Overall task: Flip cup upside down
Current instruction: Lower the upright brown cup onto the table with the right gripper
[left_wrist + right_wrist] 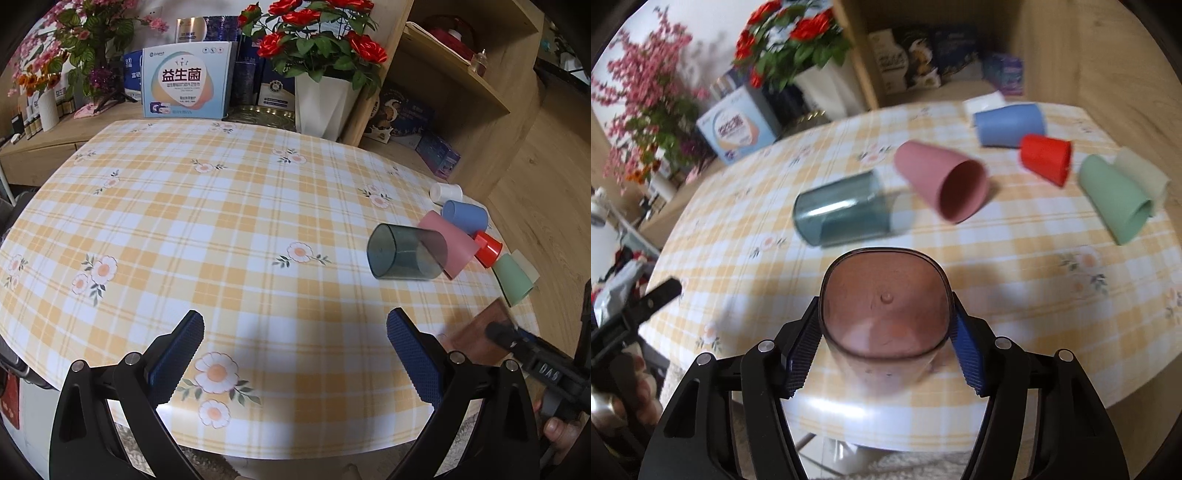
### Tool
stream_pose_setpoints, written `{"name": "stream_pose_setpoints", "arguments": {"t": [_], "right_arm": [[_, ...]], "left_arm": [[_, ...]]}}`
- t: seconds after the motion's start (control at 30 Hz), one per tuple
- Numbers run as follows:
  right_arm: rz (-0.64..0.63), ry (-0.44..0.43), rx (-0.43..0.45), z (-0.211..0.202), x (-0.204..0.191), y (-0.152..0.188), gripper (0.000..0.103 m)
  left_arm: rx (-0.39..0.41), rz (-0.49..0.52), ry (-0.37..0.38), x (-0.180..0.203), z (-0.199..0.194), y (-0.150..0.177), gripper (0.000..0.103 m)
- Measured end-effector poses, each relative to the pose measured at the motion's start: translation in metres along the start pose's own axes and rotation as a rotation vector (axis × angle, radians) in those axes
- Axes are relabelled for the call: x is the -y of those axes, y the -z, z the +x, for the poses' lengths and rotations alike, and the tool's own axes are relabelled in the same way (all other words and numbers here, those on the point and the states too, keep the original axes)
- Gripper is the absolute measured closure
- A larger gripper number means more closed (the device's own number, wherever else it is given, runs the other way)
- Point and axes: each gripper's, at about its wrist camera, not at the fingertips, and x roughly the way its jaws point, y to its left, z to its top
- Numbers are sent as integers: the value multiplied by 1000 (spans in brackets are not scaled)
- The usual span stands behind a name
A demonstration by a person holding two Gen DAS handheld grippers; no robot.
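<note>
My right gripper point(884, 332) is shut on a translucent brown cup point(884, 306), its base facing the camera, held over the table's near edge. In the left wrist view the brown cup point(476, 332) shows blurred at the right, with the right gripper point(524, 350) beside it. My left gripper point(295, 347) is open and empty above the checked tablecloth point(221, 221). A translucent teal cup point(406, 256) lies on its side; it also shows in the right wrist view point(842, 210).
Pink point(942, 181), blue point(1010, 123), red point(1047, 157), green point(1115, 197) and white point(445, 192) cups lie on their sides at the table's right. A white vase of red roses point(321, 107), boxes point(186, 81) and wooden shelves point(461, 85) stand behind the table.
</note>
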Motion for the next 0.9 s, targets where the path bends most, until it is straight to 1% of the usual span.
{"name": "stream_pose_setpoints", "arguments": {"t": [0.1, 0.2, 0.3, 0.43, 0.57, 0.67, 0.9], "right_arm": [[10, 36, 42, -9, 12, -6, 40], [-10, 101, 76, -14, 20, -12, 40], [-22, 154, 85, -11, 26, -13, 40], [-36, 161, 61, 3, 25, -11, 40], [-97, 184, 60, 14, 12, -7, 40], [-133, 184, 58, 20, 3, -5, 40], [-152, 204, 49, 25, -3, -3, 40]], "left_arm": [[1, 3, 4, 4, 0, 1, 6], [5, 11, 1, 5, -1, 1, 6], [2, 7, -3, 5, 0, 2, 6], [-4, -3, -6, 1, 1, 3, 6], [-4, -3, -7, 1, 1, 3, 6], [-5, -8, -9, 0, 2, 2, 6], [-2, -10, -15, -4, 3, 1, 6]]}}
